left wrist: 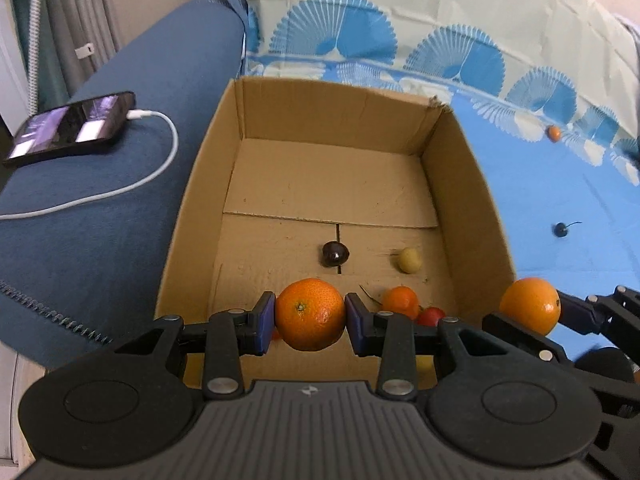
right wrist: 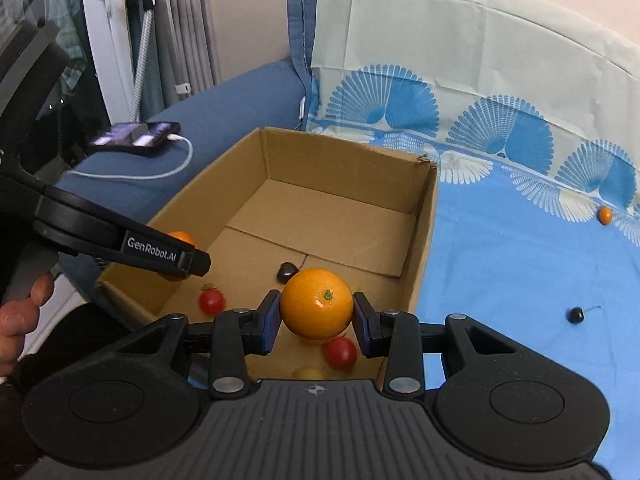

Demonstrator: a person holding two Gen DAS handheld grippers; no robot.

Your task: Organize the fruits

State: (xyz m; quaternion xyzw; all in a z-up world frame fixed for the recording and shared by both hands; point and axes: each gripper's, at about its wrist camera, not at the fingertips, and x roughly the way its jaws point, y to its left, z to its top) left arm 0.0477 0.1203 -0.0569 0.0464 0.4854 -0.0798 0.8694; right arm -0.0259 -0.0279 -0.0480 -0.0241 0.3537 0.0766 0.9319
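Note:
My left gripper [left wrist: 310, 316] is shut on a mandarin [left wrist: 310, 312], held above the near end of an open cardboard box [left wrist: 472, 184]. To its right, over the box's right wall, my right gripper [right wrist: 316, 320] is shut on a second orange [right wrist: 317, 305]. On the box floor lie a dark chestnut-like fruit [left wrist: 335, 254], a small yellow-green fruit [left wrist: 409, 261], a small orange [left wrist: 400, 301] and two cherry tomatoes [right wrist: 212, 301] [right wrist: 340, 353]. A kumquat [right wrist: 605, 214] and a dark cherry [right wrist: 575, 314] rest on the blue cloth right of the box.
The box stands on a sofa seat covered by a blue fan-patterned cloth [right wrist: 500, 248]. A phone [left wrist: 72, 126] on a white charging cable [left wrist: 160, 160] lies on the blue armrest to the left. A hand [right wrist: 24, 312] holds the left gripper's handle.

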